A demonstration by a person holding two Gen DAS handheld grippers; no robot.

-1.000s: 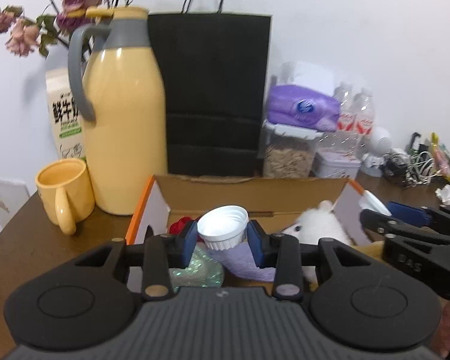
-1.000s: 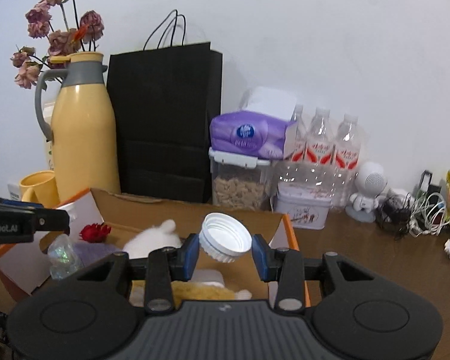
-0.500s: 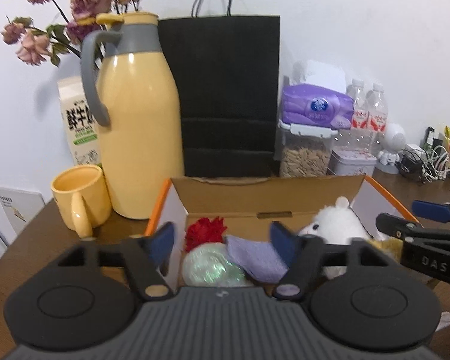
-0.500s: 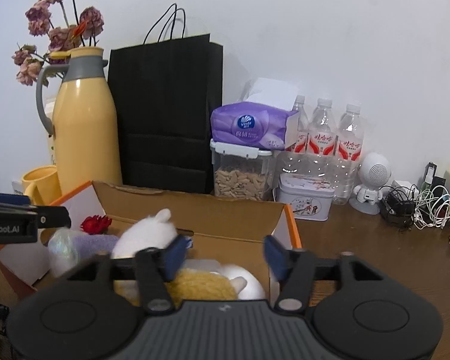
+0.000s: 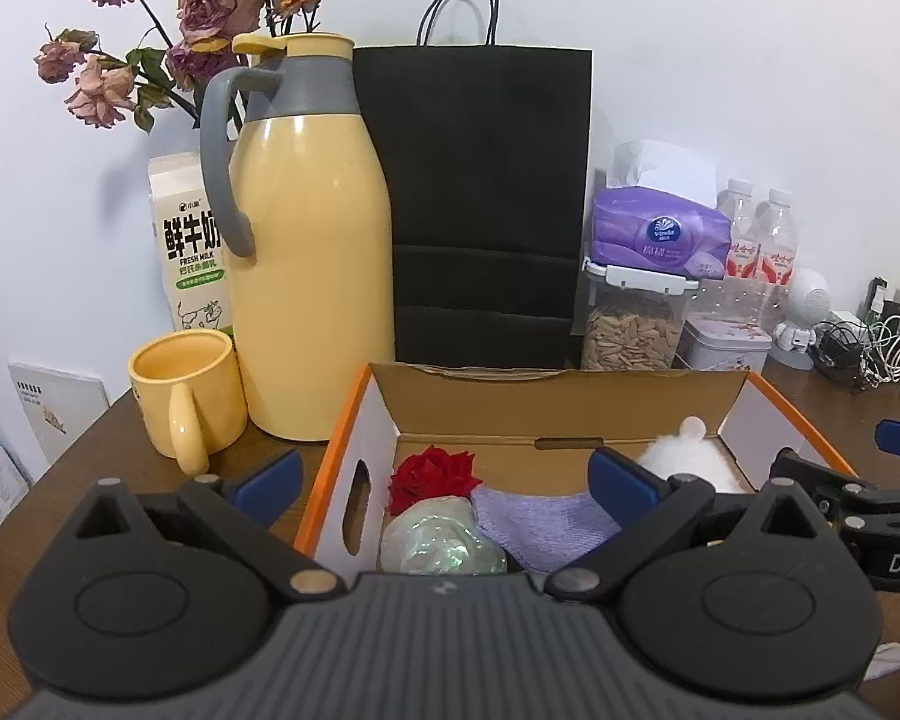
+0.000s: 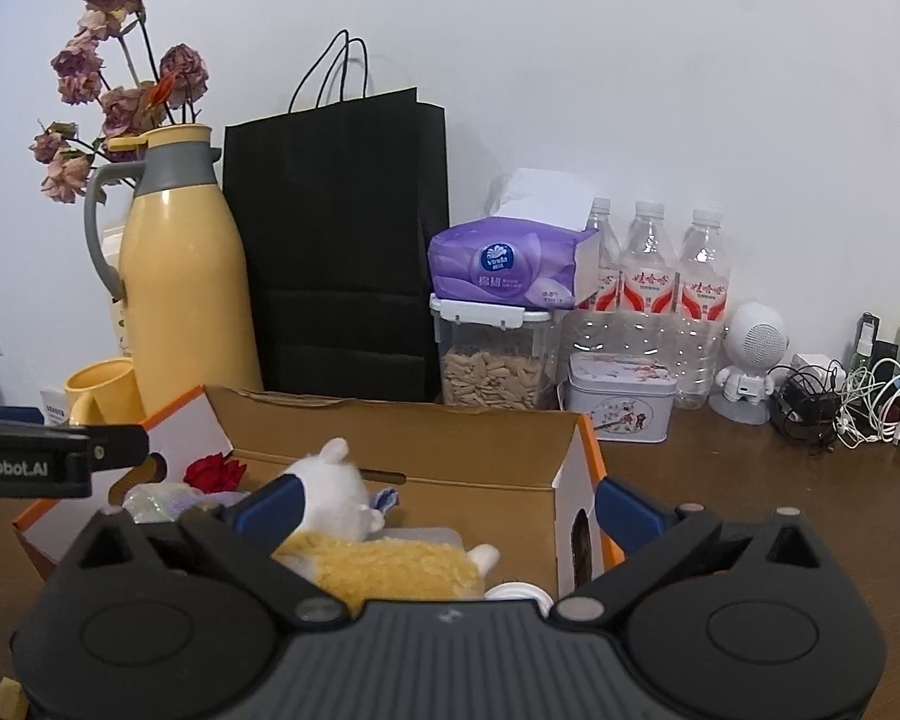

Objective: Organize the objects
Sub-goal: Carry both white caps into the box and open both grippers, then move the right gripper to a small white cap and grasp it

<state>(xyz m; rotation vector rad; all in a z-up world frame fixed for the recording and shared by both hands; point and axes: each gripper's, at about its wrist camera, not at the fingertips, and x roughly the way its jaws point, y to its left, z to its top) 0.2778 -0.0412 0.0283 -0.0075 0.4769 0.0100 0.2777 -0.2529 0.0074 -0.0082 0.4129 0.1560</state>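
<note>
An open cardboard box (image 5: pixel 546 402) with orange edges sits in front of me; it also shows in the right wrist view (image 6: pixel 426 438). Inside lie a red fabric flower (image 5: pixel 432 474), a shiny green ball (image 5: pixel 444 540), a purple cloth (image 5: pixel 540 522) and a white-and-yellow plush toy (image 6: pixel 360 540). A white bottle cap (image 6: pixel 519 590) lies in the box's near right corner. My left gripper (image 5: pixel 447 477) is open and empty above the box's left end. My right gripper (image 6: pixel 450 510) is open and empty above its right end.
A yellow thermos jug (image 5: pixel 306 252), yellow mug (image 5: pixel 183 390), milk carton (image 5: pixel 189 246) and dried flowers stand at the back left. A black paper bag (image 5: pixel 486 204), tissue pack (image 6: pixel 504 267), seed container, tin, water bottles (image 6: pixel 648 282) and tangled cables (image 6: pixel 846 402) line the wall.
Both grippers held white caps a second ago. They opened and dropped them into the box, then pulled back and up with jaws wider still.
</note>
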